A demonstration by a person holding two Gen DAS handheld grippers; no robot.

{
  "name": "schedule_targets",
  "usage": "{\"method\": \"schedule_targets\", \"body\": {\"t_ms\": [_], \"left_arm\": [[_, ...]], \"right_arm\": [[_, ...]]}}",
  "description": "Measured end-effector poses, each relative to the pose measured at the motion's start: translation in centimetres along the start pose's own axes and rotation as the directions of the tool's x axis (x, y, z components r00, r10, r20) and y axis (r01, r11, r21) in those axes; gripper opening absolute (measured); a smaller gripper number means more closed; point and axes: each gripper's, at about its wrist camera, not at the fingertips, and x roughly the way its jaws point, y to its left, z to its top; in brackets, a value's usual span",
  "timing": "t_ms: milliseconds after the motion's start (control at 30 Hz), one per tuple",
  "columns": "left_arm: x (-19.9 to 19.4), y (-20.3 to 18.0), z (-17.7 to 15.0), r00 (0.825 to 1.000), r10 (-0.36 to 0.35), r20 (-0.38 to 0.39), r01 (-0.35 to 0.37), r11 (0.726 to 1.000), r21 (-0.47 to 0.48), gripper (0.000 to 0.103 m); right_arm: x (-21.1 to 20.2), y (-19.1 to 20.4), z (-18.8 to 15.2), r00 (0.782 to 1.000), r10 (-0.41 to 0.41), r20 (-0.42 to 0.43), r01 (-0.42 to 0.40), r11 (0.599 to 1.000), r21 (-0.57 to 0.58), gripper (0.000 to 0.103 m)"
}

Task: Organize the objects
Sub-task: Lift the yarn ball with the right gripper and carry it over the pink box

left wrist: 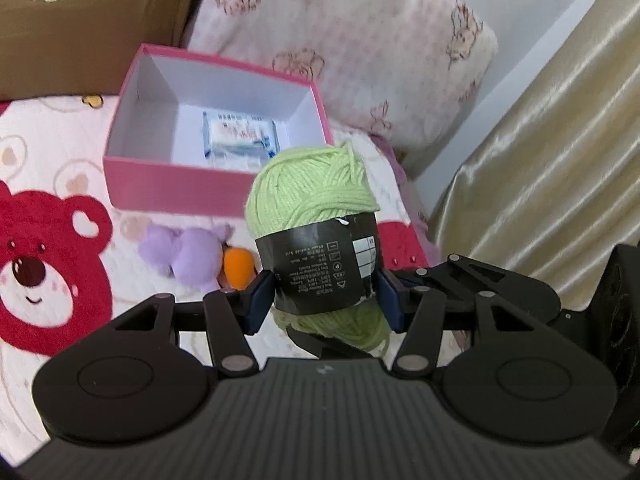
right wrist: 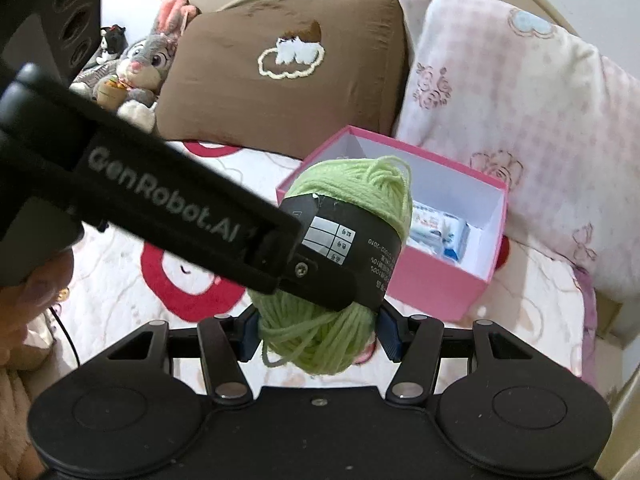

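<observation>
Left wrist cam first: left gripper [left wrist: 324,300] has its blue pads [left wrist: 260,298] pressed onto both sides of the green yarn ball [left wrist: 310,190], gripping it right on the black paper label [left wrist: 316,266], ball held upright above the bedspread [left wrist: 52,168] w/ the red bear print. Behind the yarn sits the pink box [left wrist: 176,188], lid off, white inside, a blue-white tissue pack [left wrist: 240,138] lying on its floor toward the right end. Just in front of the box, on the spread, a purple plush toy [left wrist: 186,254] w/ an orange bit [left wrist: 238,268] beside it, lying left of the held ball. Brown pillow [left wrist: 100,28] and pink-print pillow [left wrist: 348,52] back there, gold curtain [left wrist: 552,168] on the right. Now the right wrist cam: right gripper [right wrist: 318,336] is on the same yarn ball [right wrist: 352,188] too, its pads [right wrist: 388,334] against the lower green part under the label [right wrist: 360,256], so pinching it as well. The left gripper [right wrist: 296,272] reaches in from the left, "GenRobot.AI" on its arm, finger clamped over the label. Both tools on one ball, held in air in front of the pink box [right wrist: 436,284]; tissue pack [right wrist: 440,236] visible inside. Brown pillow [right wrist: 280,76], pink pillow [right wrist: 512,100], and a grey bunny plush [right wrist: 138,70] far back left by the headboard.
</observation>
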Motion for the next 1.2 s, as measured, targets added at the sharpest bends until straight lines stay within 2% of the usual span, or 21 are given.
{"method": "schedule_targets", "body": {"t_ms": [200, 267, 400, 533, 700, 767, 867, 1067, 1200], "left_arm": [[-1.2, 1.5, 3.1, 0.998, -0.032, 0.054, 0.034, 0.999, -0.034, 0.054], [-1.5, 1.7, 4.2, 0.997, -0.050, 0.065, 0.051, 0.999, -0.015, 0.054], [-1.2, 2.2, 6.8, 0.997, -0.030, 0.076, 0.030, 1.000, -0.008, 0.054], [0.5, 3.4, 9.8, 0.998, -0.001, 0.067, 0.002, 1.000, -0.007, 0.054], [4.0, 6.2, 13.3, 0.998, 0.026, 0.063, -0.023, 0.999, -0.043, 0.054], [5.5, 7.5, 14.4, 0.999, 0.014, 0.051, -0.011, 0.998, -0.062, 0.054], [7.8, 9.1, 15.7, 0.999, 0.027, 0.020, -0.025, 0.997, -0.078, 0.054], [12.1, 11.0, 16.7, 0.995, 0.101, -0.011, -0.101, 0.993, -0.055, 0.054], [14.5, 12.3, 16.9, 0.988, 0.151, -0.021, -0.152, 0.987, -0.058, 0.054]], "right_arm": [[0.2, -0.5, 3.6, 0.999, 0.027, 0.027, -0.026, 0.999, -0.034, 0.062], [0.3, -0.9, 5.0, 0.999, 0.034, 0.035, -0.033, 0.999, -0.034, 0.062], [1.8, -1.8, 7.3, 0.998, 0.053, 0.035, -0.053, 0.999, -0.014, 0.062], [4.3, -3.3, 9.7, 0.996, 0.088, 0.011, -0.088, 0.996, 0.028, 0.061], [8.9, -6.3, 12.6, 0.991, 0.133, -0.021, -0.129, 0.982, 0.136, 0.061], [10.7, -6.7, 13.1, 0.993, 0.118, -0.025, -0.114, 0.984, 0.136, 0.061], [13.2, -8.0, 13.1, 0.990, 0.136, -0.031, -0.127, 0.972, 0.197, 0.061], [18.7, -10.0, 12.1, 0.984, 0.179, -0.025, -0.159, 0.925, 0.344, 0.061], [21.6, -10.4, 11.8, 0.981, 0.191, -0.036, -0.161, 0.902, 0.401, 0.061]]}}
